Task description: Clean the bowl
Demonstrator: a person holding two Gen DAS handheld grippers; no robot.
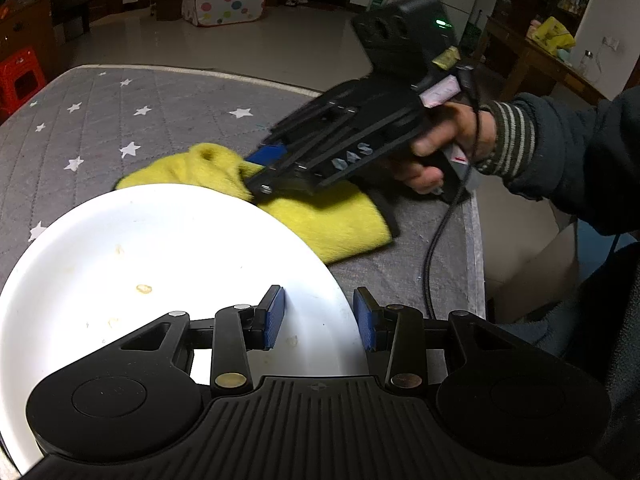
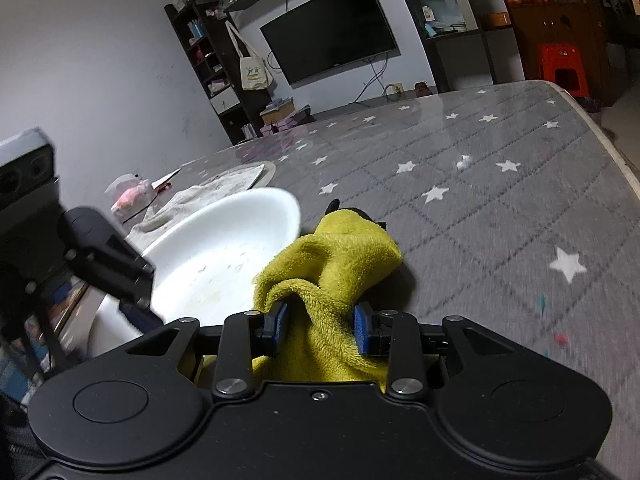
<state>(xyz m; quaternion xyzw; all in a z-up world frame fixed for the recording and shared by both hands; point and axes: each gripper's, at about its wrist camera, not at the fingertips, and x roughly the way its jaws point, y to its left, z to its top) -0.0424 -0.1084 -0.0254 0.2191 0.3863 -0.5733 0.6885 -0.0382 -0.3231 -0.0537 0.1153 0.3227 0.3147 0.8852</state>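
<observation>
A grey quilted cover printed with white stars (image 2: pixel 500 184) spreads over the surface, with a crumpled off-white towel (image 2: pixel 208 196) and a small clear bag holding something pink (image 2: pixel 130 196) lying past the bowl's far side. A red plastic stool (image 2: pixel 562 68) stands on the floor beyond the surface's edge, and a dark television (image 2: pixel 332 30) hangs on the wall behind. A black cable (image 1: pixel 438 252) trails from the right tool's handle across the cover.

The white bowl (image 1: pixel 160 264) sits on the surface near its edge, wide and shallow, its inside marked with yellowish smears and small specks of residue. The left tool (image 1: pixel 319 318) has its blue pads spread apart on either side of the bowl's near rim; whether the pads touch it cannot be told. The right tool (image 2: pixel 320 326), gripped by a hand (image 1: pixel 452 148) in a striped cuff, has its pads pressed into a bunched yellow cloth (image 2: pixel 340 268), which lies on the cover just beside the bowl, one fold lapping at the rim.
</observation>
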